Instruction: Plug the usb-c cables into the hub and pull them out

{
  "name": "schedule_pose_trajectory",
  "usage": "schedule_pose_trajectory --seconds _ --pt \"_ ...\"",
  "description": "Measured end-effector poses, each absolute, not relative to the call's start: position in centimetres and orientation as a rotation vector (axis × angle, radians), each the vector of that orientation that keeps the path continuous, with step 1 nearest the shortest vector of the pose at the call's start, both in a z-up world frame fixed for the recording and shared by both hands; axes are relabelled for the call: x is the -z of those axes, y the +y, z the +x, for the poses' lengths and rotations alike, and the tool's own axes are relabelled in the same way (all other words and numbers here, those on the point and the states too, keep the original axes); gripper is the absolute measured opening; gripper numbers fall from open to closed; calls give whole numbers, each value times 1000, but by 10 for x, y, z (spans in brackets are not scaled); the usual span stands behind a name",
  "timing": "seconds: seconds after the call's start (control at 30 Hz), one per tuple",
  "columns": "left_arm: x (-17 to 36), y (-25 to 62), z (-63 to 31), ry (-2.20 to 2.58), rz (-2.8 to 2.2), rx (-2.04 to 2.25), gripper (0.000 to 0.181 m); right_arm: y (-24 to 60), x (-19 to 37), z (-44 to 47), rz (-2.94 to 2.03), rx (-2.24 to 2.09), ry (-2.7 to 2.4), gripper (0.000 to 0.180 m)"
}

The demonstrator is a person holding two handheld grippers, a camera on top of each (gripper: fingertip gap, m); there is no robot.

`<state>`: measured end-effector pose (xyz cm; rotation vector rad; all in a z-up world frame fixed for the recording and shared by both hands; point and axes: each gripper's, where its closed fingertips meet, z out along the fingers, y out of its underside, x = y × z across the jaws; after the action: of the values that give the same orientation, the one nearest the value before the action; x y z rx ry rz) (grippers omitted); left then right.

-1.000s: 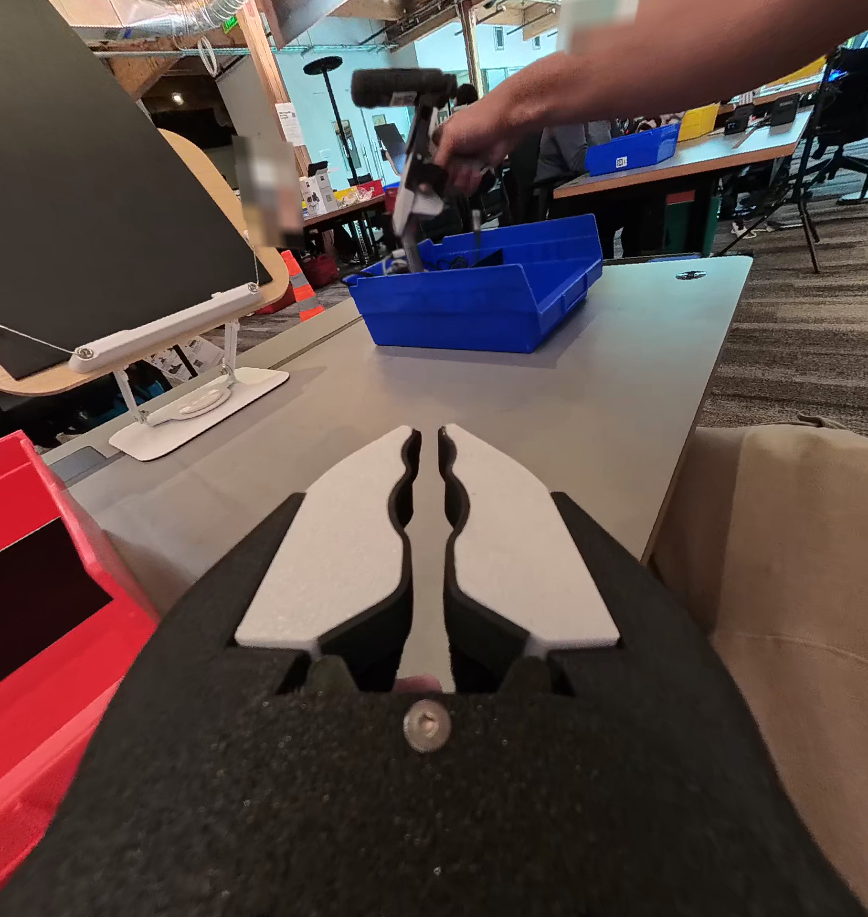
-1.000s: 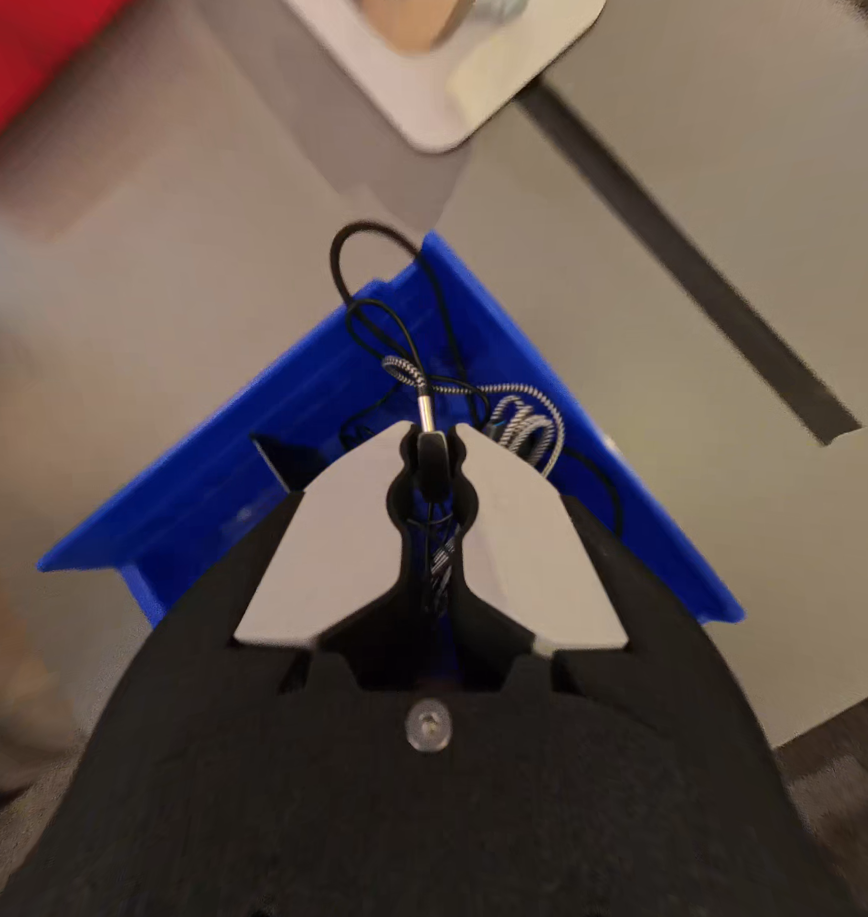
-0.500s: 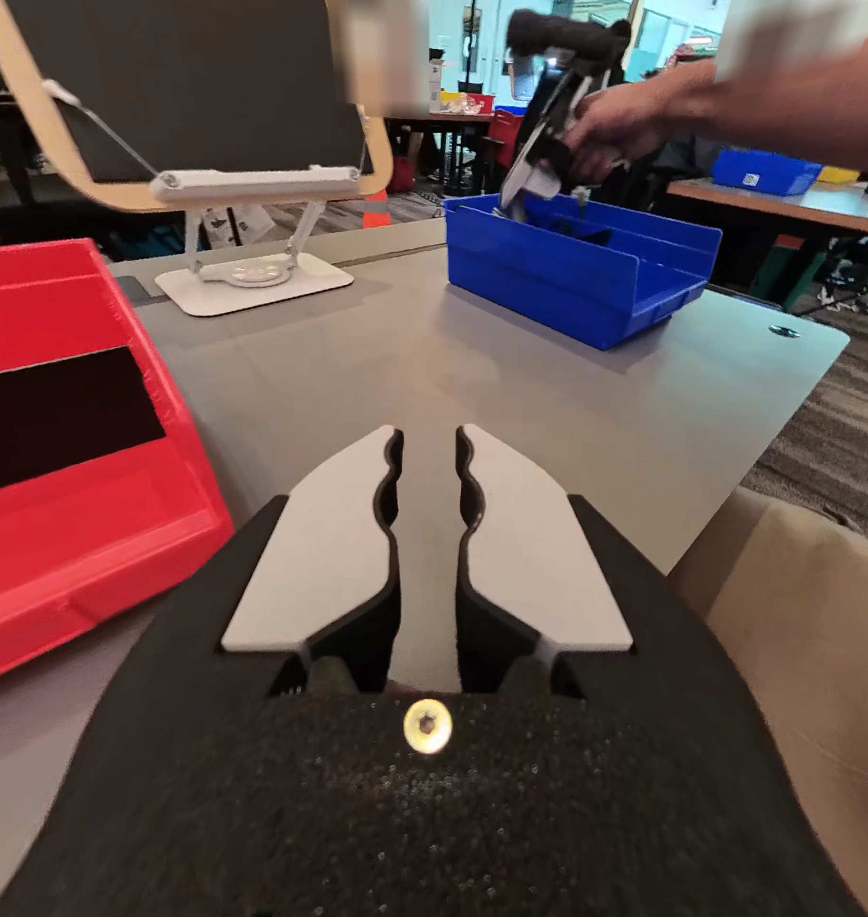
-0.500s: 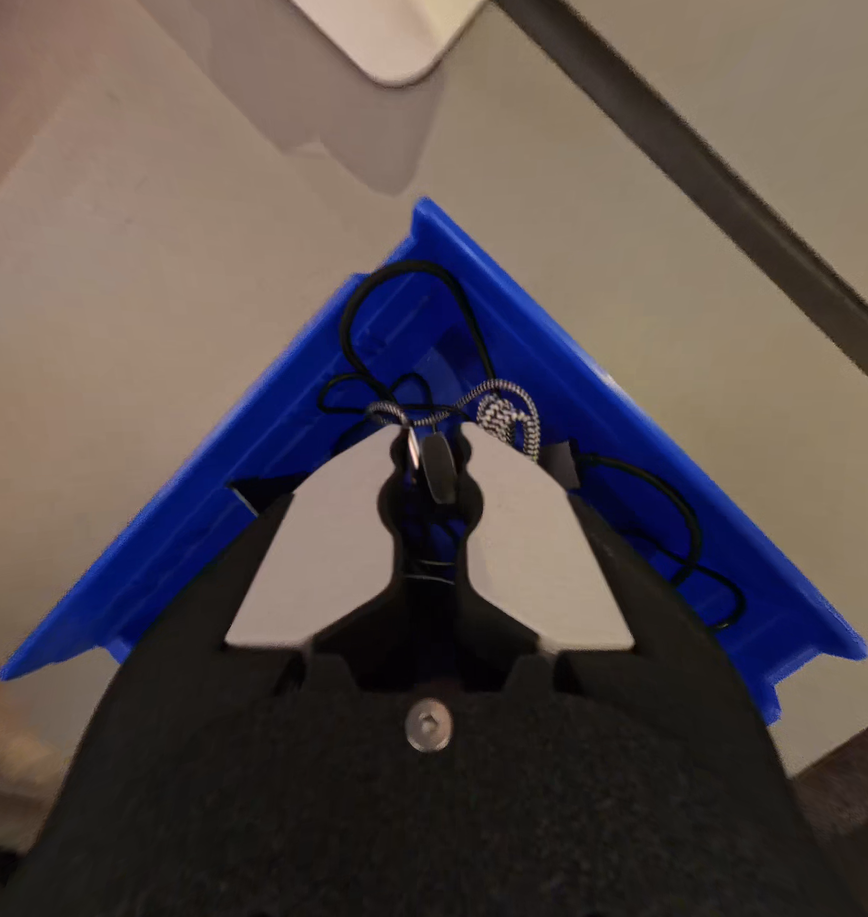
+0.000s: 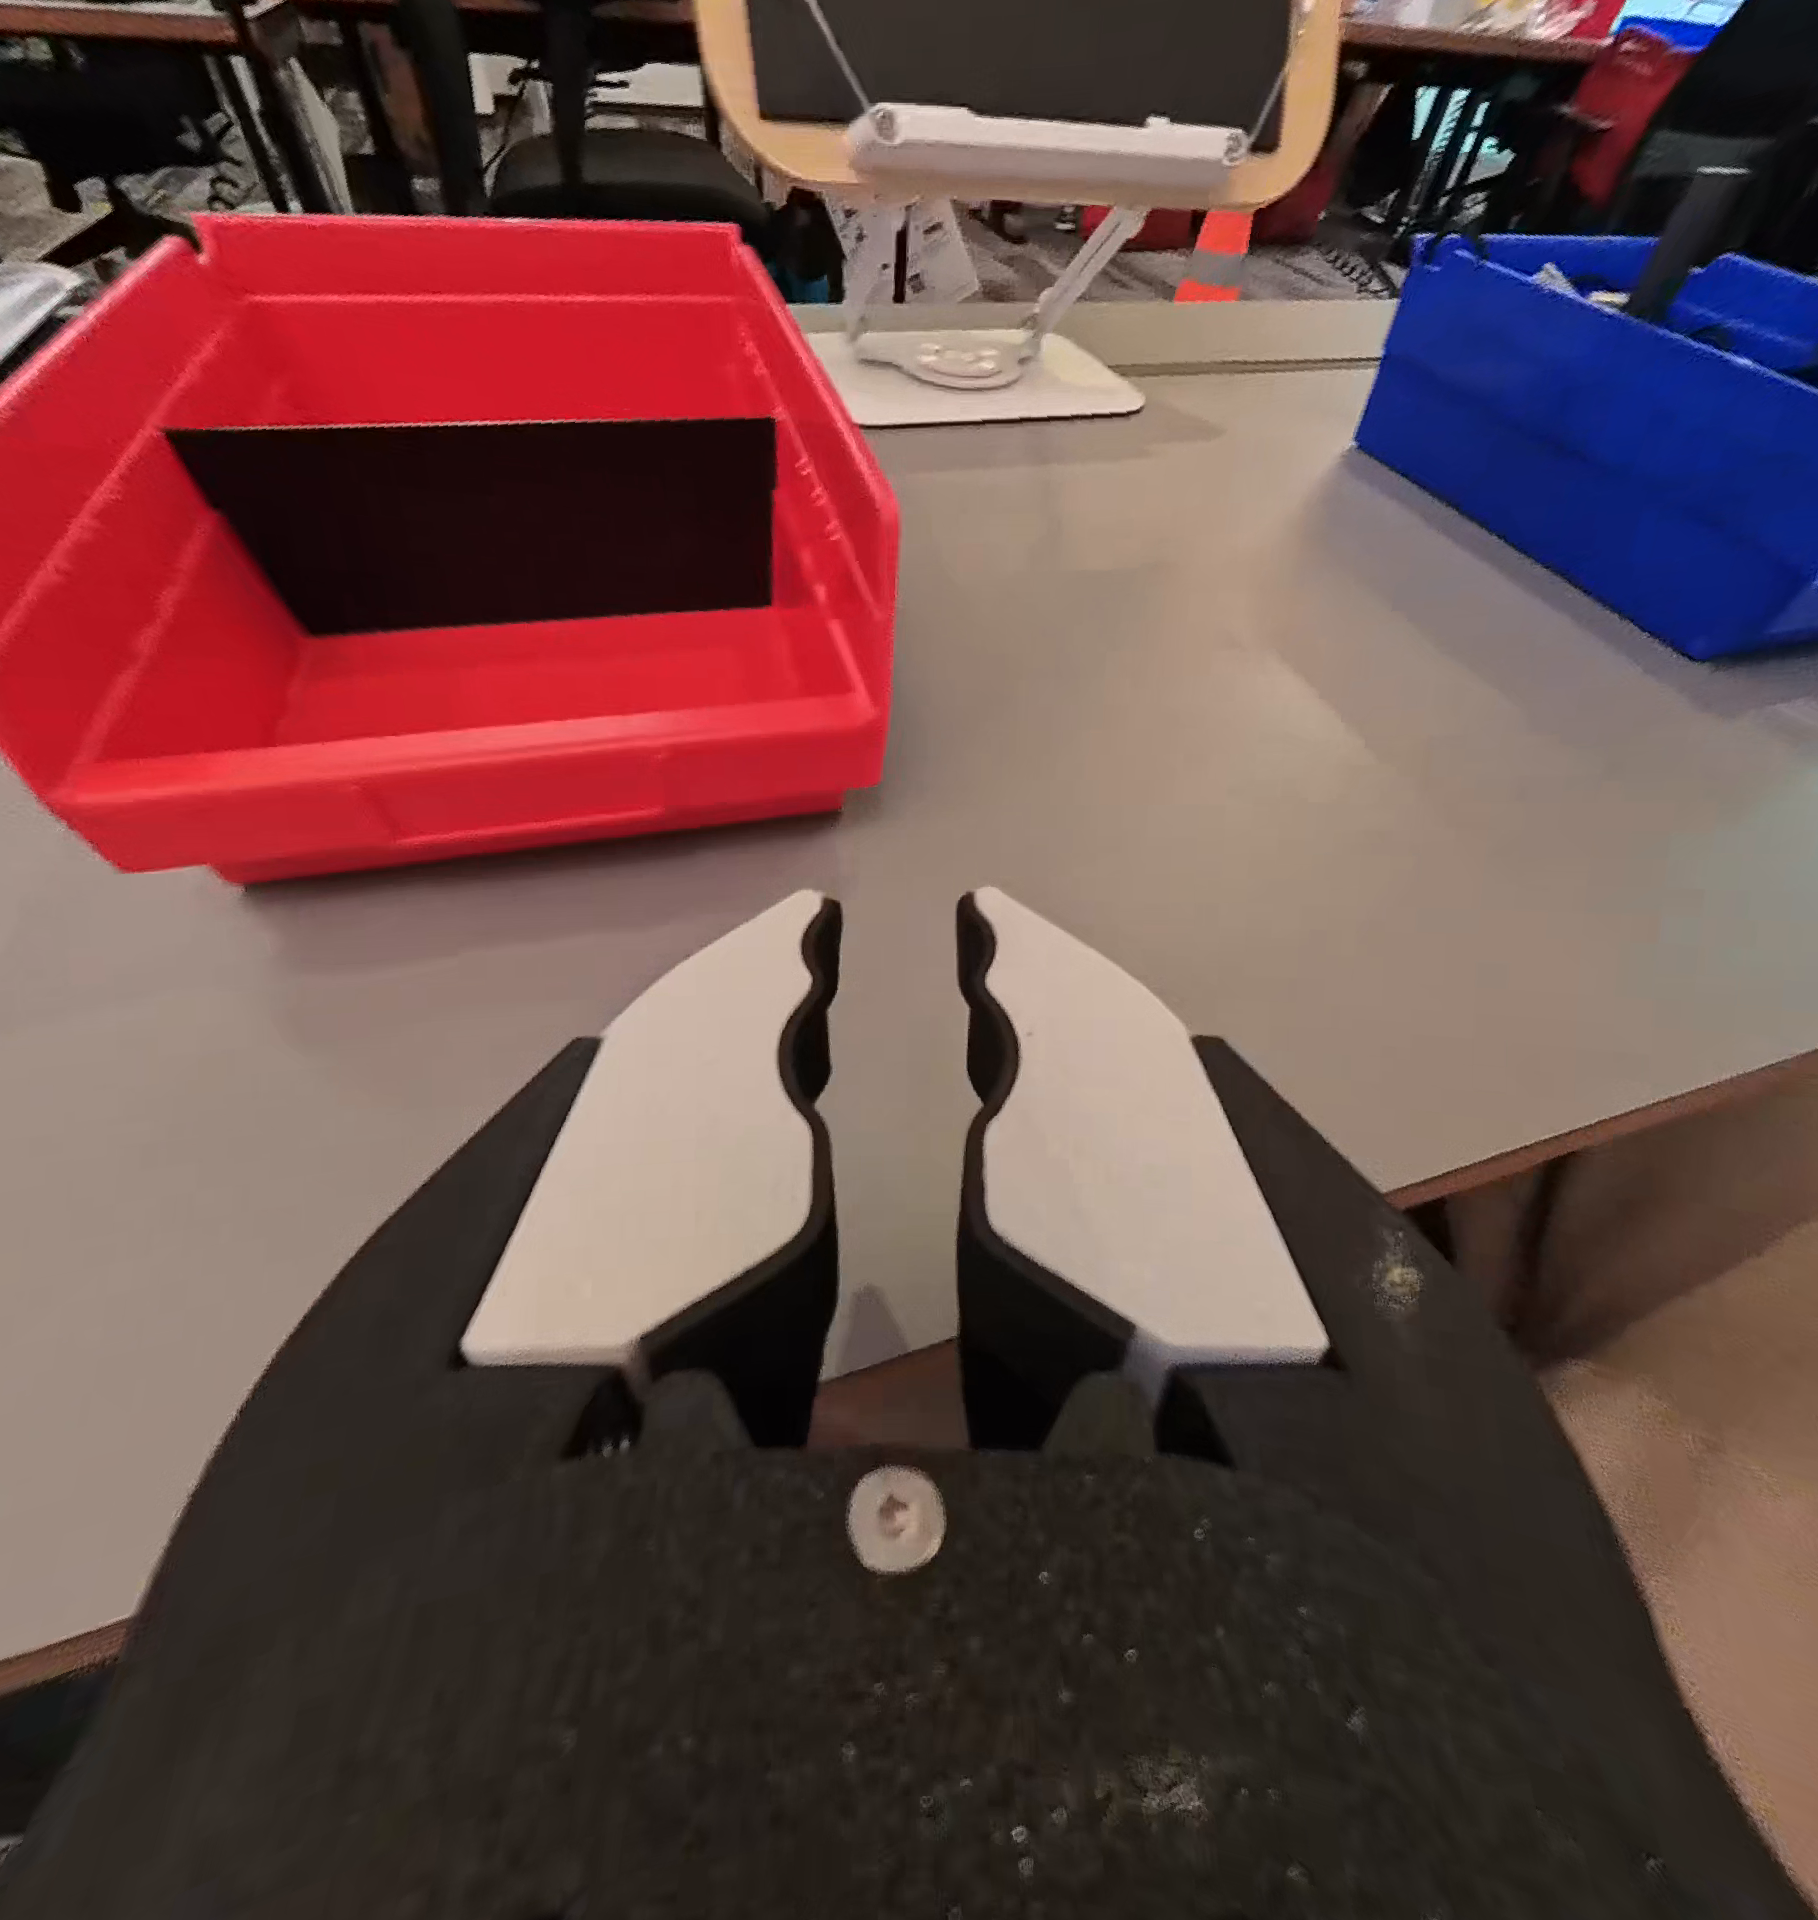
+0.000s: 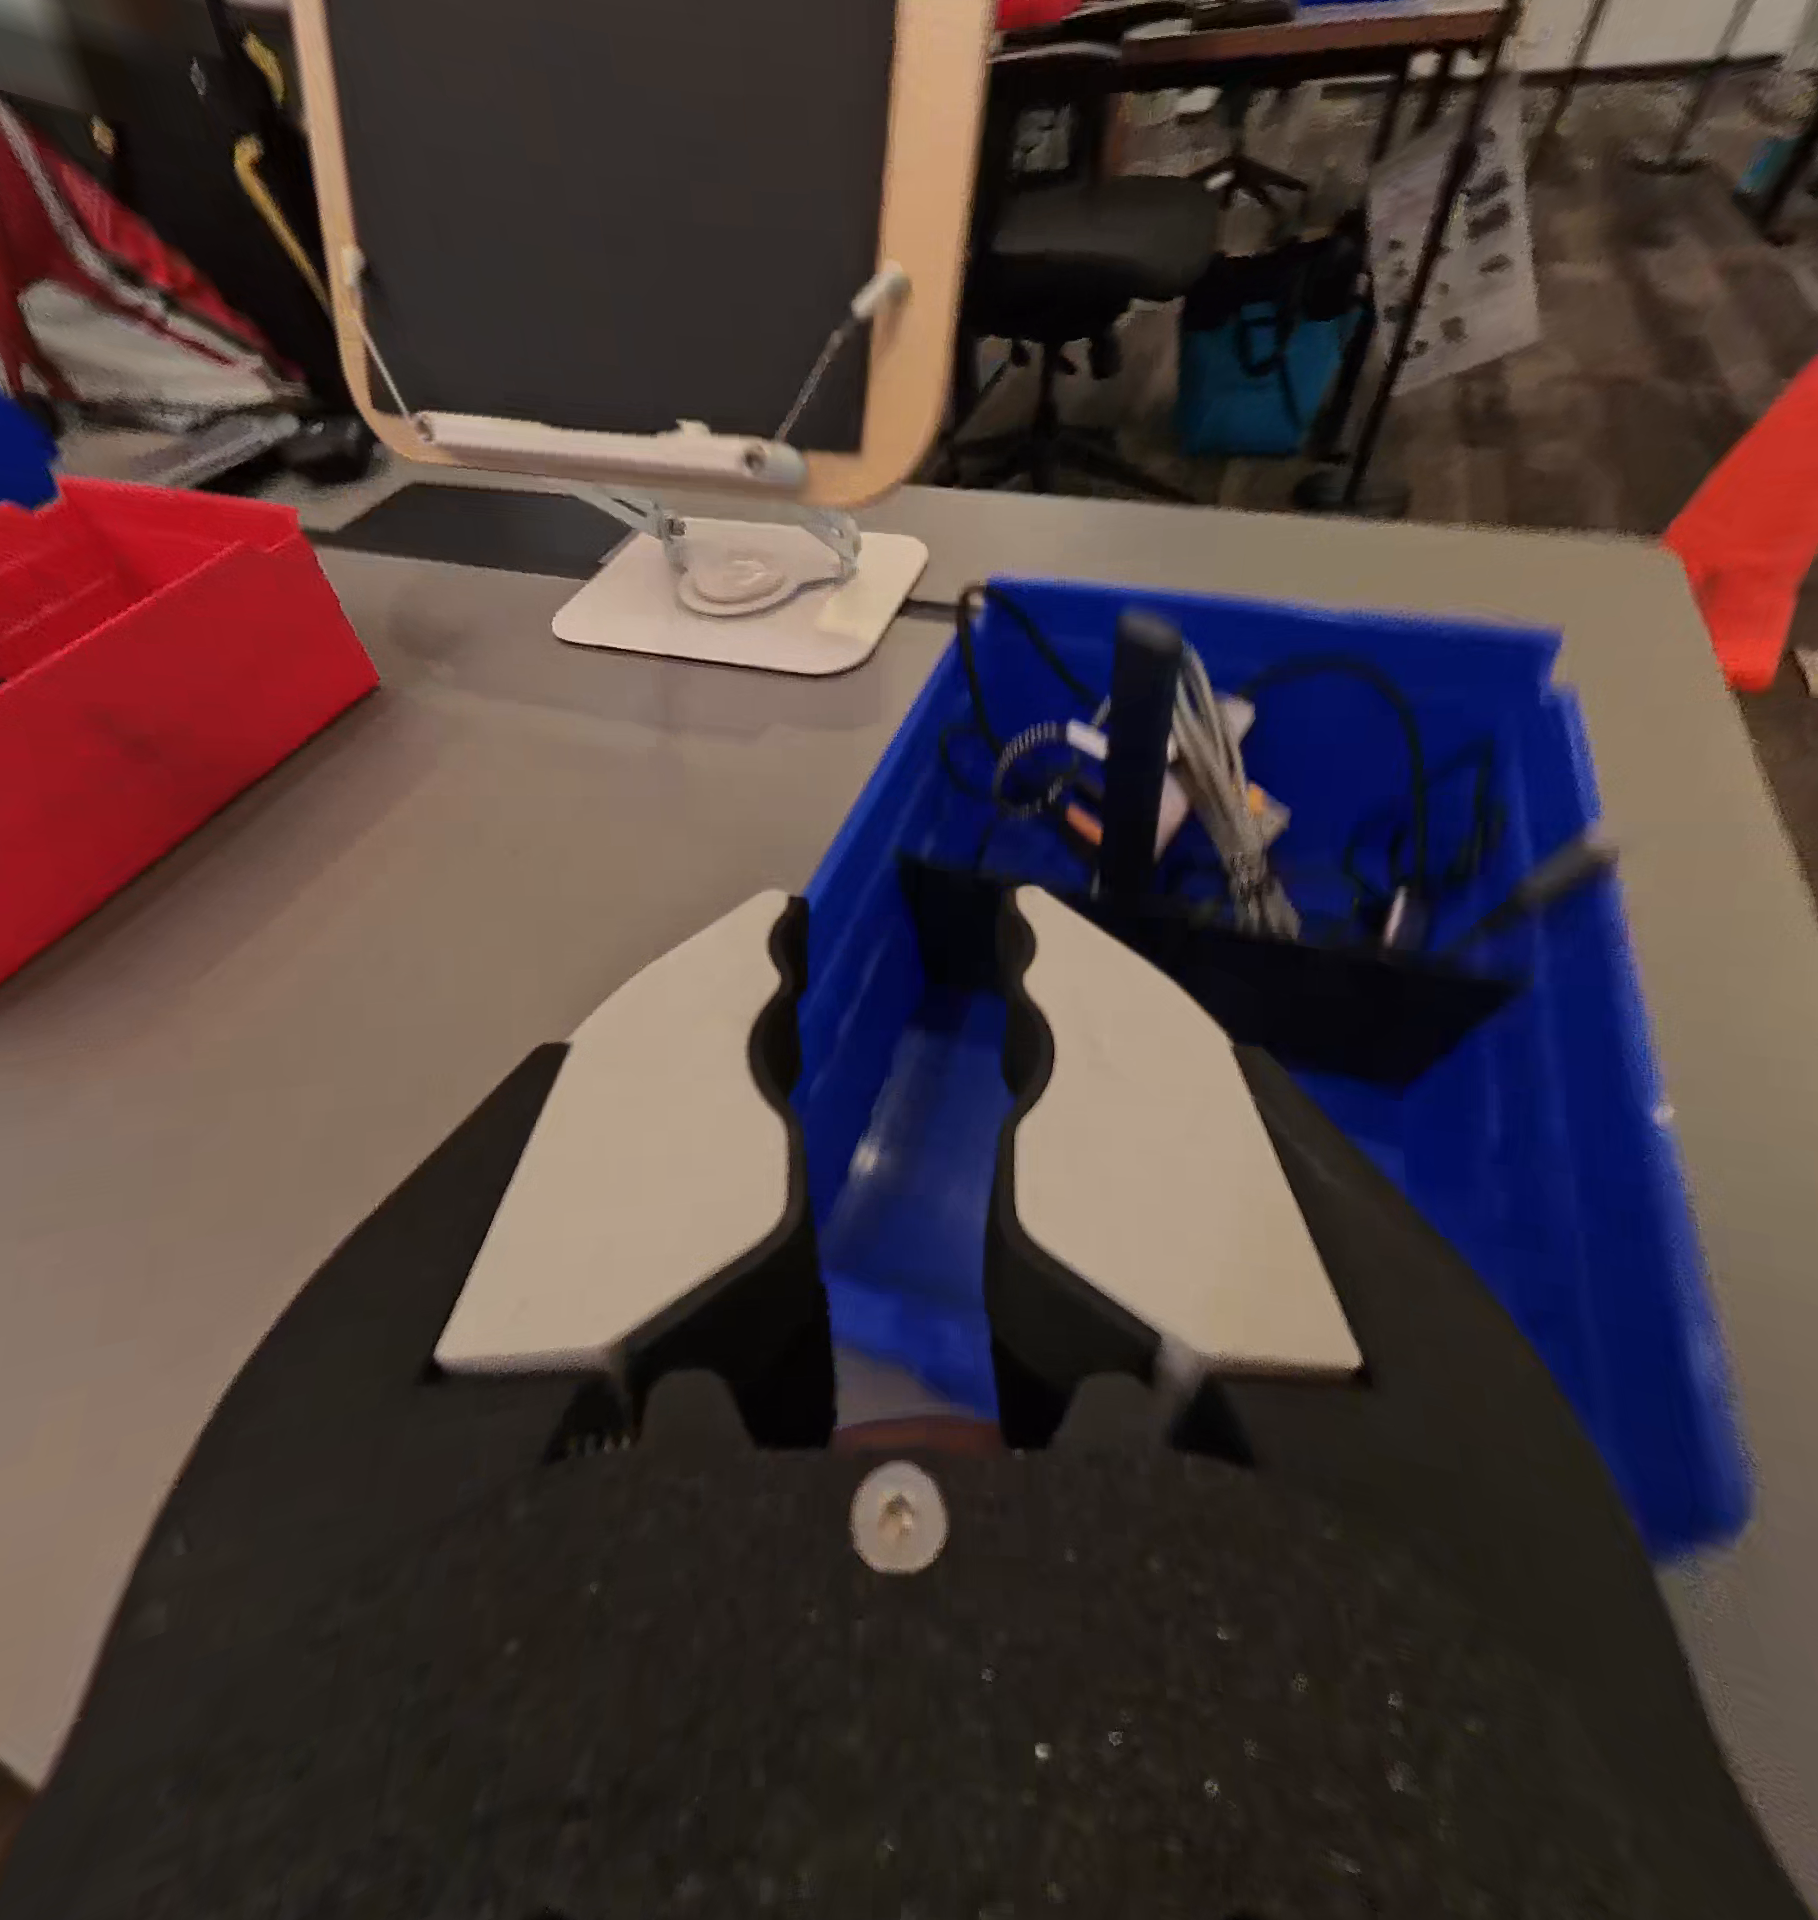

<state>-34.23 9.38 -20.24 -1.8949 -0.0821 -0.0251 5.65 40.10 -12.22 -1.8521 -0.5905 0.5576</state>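
The blue bin (image 6: 1611, 1195) holds a tangle of cables: grey ones (image 6: 1227, 790), a black one (image 6: 1404, 727) and a braided one (image 6: 1030, 748), behind a black divider (image 6: 1300, 997). A dark upright bar (image 6: 1139, 748) stands among them; I cannot tell if it is the hub. My right gripper (image 6: 907, 914) is open and empty, above the bin's near compartment. My left gripper (image 5: 897, 914) is open and empty, low over the grey table (image 5: 1248, 831) near its front edge. The blue bin shows at the far right of the left wrist view (image 5: 1611, 488).
A red bin (image 5: 469, 769) with a black divider (image 5: 489, 520) stands on the left, also seen in the right wrist view (image 6: 157, 727). A white stand (image 5: 978, 374) holding a dark board is at the back. The table's front edge (image 5: 1611, 1132) is close. Left tips to right tips: about 50 cm. The dark upright bar (image 6: 1139, 748) is about 15 cm from my right fingertips and 60 cm from my left.
My right gripper let go of the cable plug, opened, and drew back and up out of the blue bin. My left gripper swung left towards the red bin and opened wider.
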Motion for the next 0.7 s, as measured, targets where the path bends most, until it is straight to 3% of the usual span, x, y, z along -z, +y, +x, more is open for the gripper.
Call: schedule_pose_trajectory --seconds 0.2,0.33,0.7 --pt "206 91 -368 -86 -1922 -121 24 348 206 112 -1907 -632 -232 38" --pt "207 94 -386 -111 -1934 -227 33 345 183 125 -1838 -672 -205 40" --pt "211 92 -413 -216 -1940 -221 38 361 200 133 -1892 -563 -250 38"
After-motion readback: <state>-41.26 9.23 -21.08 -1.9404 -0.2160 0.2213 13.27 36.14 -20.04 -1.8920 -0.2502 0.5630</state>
